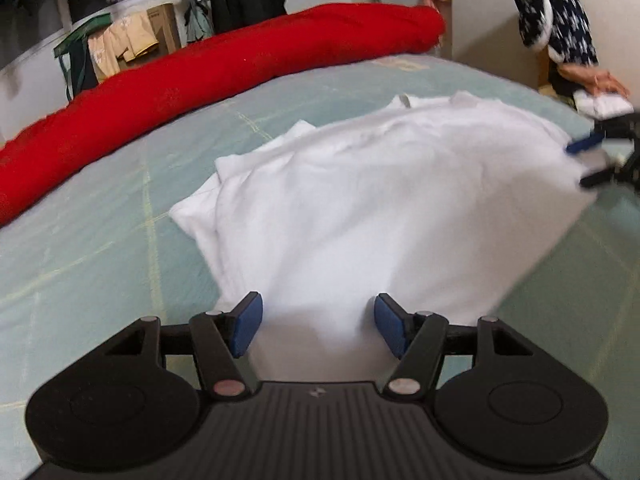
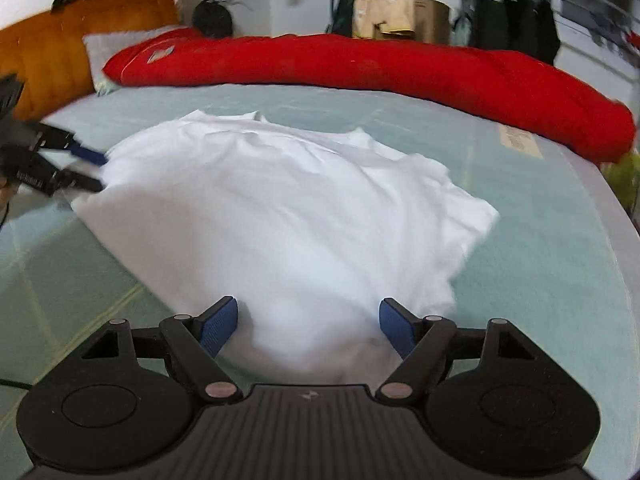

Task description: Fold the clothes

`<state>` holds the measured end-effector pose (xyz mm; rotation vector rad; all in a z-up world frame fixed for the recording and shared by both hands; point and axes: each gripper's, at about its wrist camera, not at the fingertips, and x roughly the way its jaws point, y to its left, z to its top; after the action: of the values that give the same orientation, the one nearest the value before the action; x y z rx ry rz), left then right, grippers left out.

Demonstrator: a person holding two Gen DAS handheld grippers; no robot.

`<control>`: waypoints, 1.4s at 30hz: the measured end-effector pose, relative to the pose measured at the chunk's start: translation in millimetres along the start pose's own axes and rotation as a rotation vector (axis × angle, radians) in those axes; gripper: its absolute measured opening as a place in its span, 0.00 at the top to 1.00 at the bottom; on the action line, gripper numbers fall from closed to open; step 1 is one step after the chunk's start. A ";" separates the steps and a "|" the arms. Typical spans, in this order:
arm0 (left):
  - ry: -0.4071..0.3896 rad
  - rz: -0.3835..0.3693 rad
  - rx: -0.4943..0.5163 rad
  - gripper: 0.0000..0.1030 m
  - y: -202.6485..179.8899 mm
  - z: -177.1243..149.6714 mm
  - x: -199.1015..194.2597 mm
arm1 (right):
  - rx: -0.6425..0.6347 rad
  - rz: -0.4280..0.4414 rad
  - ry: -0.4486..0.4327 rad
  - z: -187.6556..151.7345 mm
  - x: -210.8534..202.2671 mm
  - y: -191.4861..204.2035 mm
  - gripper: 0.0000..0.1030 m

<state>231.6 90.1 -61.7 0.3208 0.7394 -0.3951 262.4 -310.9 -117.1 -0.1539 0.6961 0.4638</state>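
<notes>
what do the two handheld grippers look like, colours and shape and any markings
Both match: the left gripper and right gripper have a matte black ribbed body with a small pale logo, two round black discs at the sides, black linkage arms with silver pivot pins, and fingers faced with blue textured pads. No sleeve shows.
</notes>
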 end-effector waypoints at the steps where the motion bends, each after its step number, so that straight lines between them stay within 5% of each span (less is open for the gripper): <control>1: 0.004 0.007 0.018 0.38 -1.2 3.3 -2.4 | -0.001 -0.008 -0.003 -0.5 -5.8 -0.9 0.21; 6: -0.106 -0.037 -0.016 0.38 12.9 47.3 -1.4 | -0.060 -0.003 -0.093 41.4 -15.6 12.8 0.21; 12: -0.114 -0.144 -0.214 0.37 42.8 80.5 66.6 | 0.031 0.094 -0.100 97.9 52.3 4.7 0.20; 16: -0.060 -0.027 -0.223 0.37 69.0 60.0 90.1 | 0.089 -0.012 -0.015 81.2 85.6 -23.7 0.26; 21: -0.040 0.022 -0.231 0.40 78.9 57.9 70.8 | 0.149 -0.019 -0.048 62.1 53.7 -50.8 0.29; 24: -0.105 -0.061 -0.211 0.38 61.2 67.3 54.6 | 0.139 -0.032 -0.074 68.6 35.7 -39.4 0.24; 29: -0.126 -0.162 -0.135 0.35 29.3 56.5 42.3 | 0.057 0.096 -0.102 63.4 20.9 4.2 0.20; 36: -0.061 -0.133 -0.246 0.35 41.4 -10.1 17.1 | 0.184 0.054 -0.012 -7.2 -6.9 -7.9 0.20; 42: -0.130 -0.127 -0.188 0.35 26.8 6.4 -7.0 | 0.227 0.055 -0.094 -13.2 -48.6 4.4 0.17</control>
<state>242.9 112.6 -48.4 0.0700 0.6653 -0.4587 220.1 -328.3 -95.6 0.1000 0.6571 0.4388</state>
